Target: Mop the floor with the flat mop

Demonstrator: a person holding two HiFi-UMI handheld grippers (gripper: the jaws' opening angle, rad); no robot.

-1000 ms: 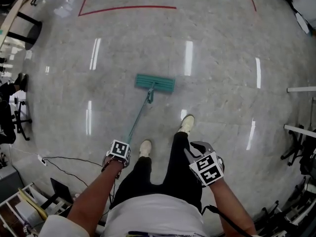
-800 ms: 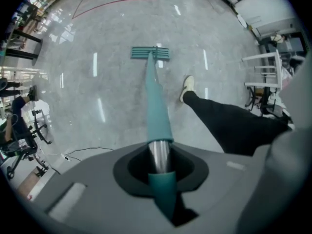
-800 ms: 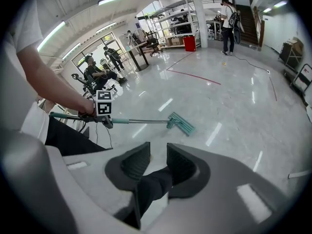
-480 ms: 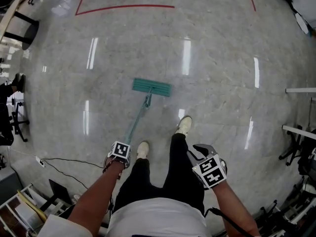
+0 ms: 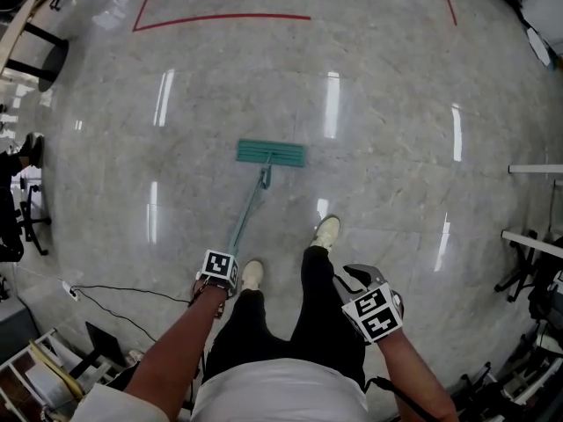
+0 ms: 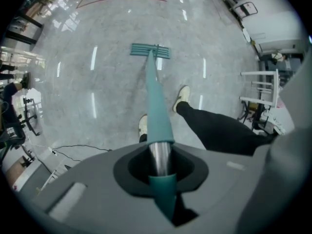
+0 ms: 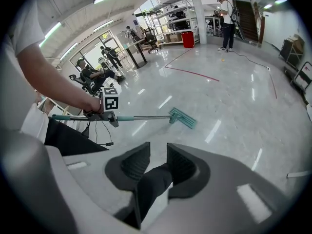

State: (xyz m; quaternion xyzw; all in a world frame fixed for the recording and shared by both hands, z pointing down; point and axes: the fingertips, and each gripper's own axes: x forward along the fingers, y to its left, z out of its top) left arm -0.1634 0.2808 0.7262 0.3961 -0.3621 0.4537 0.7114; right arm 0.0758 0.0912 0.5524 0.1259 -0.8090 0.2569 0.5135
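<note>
Fingers of the left gripper (image 6: 161, 168) clamp the flat mop handle (image 6: 157, 99); right gripper (image 7: 158, 158) fingers stand apart, apparently empty.

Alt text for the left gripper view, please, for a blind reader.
The left hand-held gripper is shut on the teal mop handle, which runs forward to the flat mop head on the shiny grey floor. The person's leg and shoes stand beside it.

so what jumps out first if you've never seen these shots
The teal mop head sits on the glossy grey floor, ahead of the person's shoes. Its handle is clamped in the left gripper, while the right gripper hangs open and empty.
</note>
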